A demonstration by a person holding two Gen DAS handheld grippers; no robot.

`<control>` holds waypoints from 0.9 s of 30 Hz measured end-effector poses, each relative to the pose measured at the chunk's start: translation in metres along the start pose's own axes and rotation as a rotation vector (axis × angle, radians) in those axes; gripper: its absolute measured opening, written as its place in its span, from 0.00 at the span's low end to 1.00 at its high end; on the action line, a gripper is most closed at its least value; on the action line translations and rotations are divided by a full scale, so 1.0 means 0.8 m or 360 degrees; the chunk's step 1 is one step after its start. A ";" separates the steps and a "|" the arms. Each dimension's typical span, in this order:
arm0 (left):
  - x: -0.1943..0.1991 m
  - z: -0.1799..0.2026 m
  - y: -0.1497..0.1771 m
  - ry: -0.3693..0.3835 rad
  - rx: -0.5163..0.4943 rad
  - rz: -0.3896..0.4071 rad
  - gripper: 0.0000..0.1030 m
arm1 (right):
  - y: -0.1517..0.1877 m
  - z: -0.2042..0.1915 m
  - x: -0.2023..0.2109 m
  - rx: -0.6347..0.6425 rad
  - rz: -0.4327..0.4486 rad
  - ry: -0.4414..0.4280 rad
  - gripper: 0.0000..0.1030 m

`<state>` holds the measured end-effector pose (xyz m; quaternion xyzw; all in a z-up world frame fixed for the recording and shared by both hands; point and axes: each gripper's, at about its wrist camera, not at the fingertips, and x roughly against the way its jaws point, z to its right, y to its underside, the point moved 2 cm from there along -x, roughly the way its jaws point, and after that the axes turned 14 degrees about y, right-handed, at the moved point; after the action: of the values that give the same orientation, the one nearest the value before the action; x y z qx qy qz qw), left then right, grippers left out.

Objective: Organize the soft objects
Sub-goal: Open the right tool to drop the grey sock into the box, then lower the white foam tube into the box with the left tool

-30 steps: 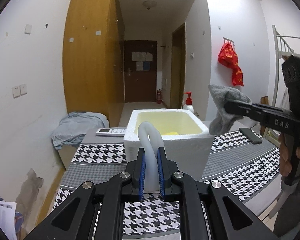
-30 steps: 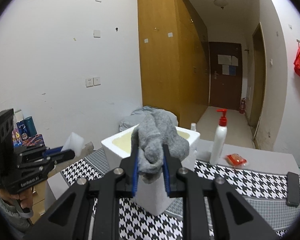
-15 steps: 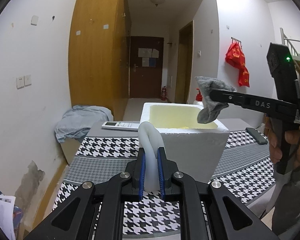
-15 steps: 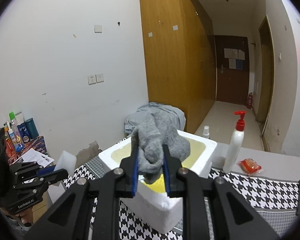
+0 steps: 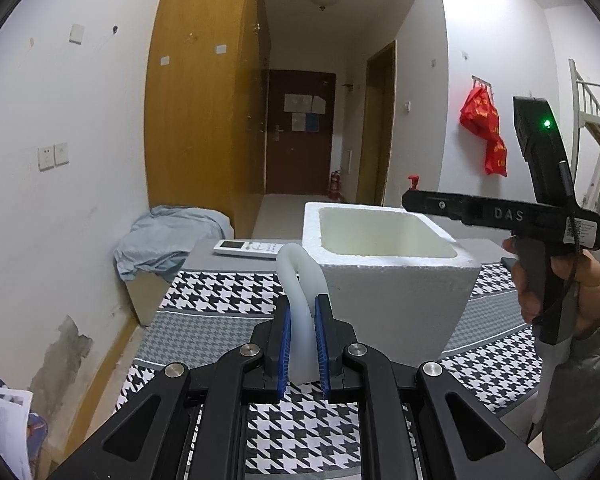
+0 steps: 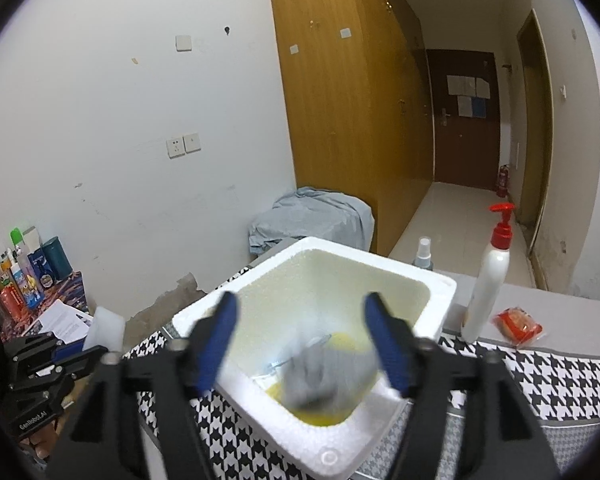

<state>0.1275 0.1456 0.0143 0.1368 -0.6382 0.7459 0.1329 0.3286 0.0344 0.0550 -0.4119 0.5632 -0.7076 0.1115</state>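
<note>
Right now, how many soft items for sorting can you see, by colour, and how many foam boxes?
Grey cloth, blurred, inside the box: 1
White foam strip, in the left gripper: 1
White foam box: 1
Total: 3

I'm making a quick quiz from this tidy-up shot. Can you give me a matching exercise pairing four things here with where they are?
Things:
1. grey cloth
2. white foam strip
3. pump bottle
4. remote control

Places:
A. clamped in the left gripper
B. on the plain grey table behind the foam box
C. inside the foam box
D. upright beside the box, near a red packet

Pairs: 1-C, 2-A, 3-D, 4-B
</note>
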 end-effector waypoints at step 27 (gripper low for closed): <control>-0.025 0.014 -0.038 0.0115 -0.0085 0.0021 0.12 | 0.014 0.042 0.033 -0.0078 0.0064 0.0114 1.00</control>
<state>0.1579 0.1388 0.0361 0.1019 -0.6536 0.7338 0.1547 0.3319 -0.0098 0.0578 -0.3775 0.5923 -0.7054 0.0954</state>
